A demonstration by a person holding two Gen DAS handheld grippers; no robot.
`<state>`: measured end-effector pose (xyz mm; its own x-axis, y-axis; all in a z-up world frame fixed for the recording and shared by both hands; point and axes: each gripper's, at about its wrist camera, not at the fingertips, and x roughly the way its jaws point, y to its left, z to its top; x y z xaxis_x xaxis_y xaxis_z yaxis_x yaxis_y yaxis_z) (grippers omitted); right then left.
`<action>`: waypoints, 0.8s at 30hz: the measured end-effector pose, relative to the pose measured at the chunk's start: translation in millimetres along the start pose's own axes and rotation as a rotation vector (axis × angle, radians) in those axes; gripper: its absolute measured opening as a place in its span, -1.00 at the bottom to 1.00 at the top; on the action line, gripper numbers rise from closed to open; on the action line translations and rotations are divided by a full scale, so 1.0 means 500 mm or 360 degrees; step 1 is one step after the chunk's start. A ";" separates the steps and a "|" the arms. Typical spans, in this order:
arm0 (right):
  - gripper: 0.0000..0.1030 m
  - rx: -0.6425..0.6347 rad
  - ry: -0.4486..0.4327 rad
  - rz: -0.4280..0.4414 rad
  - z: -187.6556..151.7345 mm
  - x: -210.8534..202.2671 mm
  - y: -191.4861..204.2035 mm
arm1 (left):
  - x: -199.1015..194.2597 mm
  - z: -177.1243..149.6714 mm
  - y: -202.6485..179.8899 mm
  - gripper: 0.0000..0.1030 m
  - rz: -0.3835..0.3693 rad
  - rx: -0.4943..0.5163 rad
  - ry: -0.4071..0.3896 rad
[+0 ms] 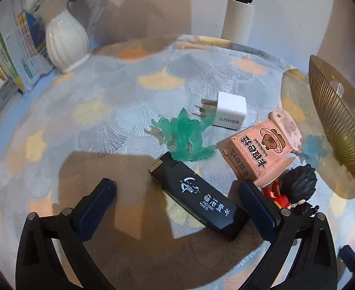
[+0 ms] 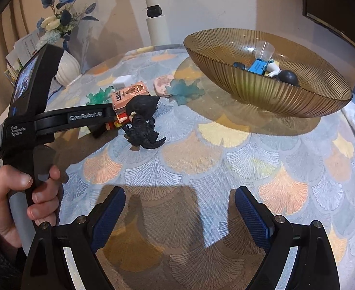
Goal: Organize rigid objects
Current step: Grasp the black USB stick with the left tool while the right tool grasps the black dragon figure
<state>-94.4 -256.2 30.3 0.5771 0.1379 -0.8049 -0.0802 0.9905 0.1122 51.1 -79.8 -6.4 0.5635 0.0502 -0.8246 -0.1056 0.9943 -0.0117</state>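
A round tabletop [image 2: 201, 159] covered in a cloth of grey, orange and yellow fan shapes fills the scene. On its far right side sits a large ribbed amber glass bowl [image 2: 261, 91], already holding a few small items: a clear cup, a blue-and-white piece and a dark ball. At the far left edge stands a white ribbed vase [image 1: 65, 41] with blue and cream flowers, with leaflets propped beside it. A pale pole with a black clamp rises behind the tabletop.

The left tool [image 1: 177, 188], held in a person's hand [image 2: 20, 198], points down over a cluster of loose items, its blue-padded jaws wide apart. Between them lies a black lighter [image 1: 196, 193] with white lettering, flat on the cloth; neither pad touches it. Crowding the right jaw are a pink box [image 1: 259, 154] printed with a cartoon bear and, against the pad, a small red figurine with black hair [image 1: 295, 183]. A black dinosaur figure [image 2: 143, 130] stands just in front of that figurine. Beyond the lighter's tip lies a translucent green dinosaur toy [image 1: 184, 137], then a white Anker charger [image 1: 230, 111] with its prongs out. A pink flat piece [image 1: 288, 125] and a pale blue translucent toy [image 2: 184, 90] lie between the box and the bowl.

The right tool [image 2: 179, 207] hovers over bare cloth near the tabletop's front, jaws wide and empty, well apart from the cluster.
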 end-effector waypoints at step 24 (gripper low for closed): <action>0.80 0.0062 -0.0022 -0.0098 -0.006 -0.027 -0.007 | -0.036 -0.024 0.075 -0.44 -0.0210 0.0317 -0.0103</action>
<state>-104.2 -261.5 39.2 0.5913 0.0766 -0.8028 -0.0128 0.9962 0.0856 27.3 -44.8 1.4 0.6137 -0.0817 -0.7853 0.1323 0.9912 0.0003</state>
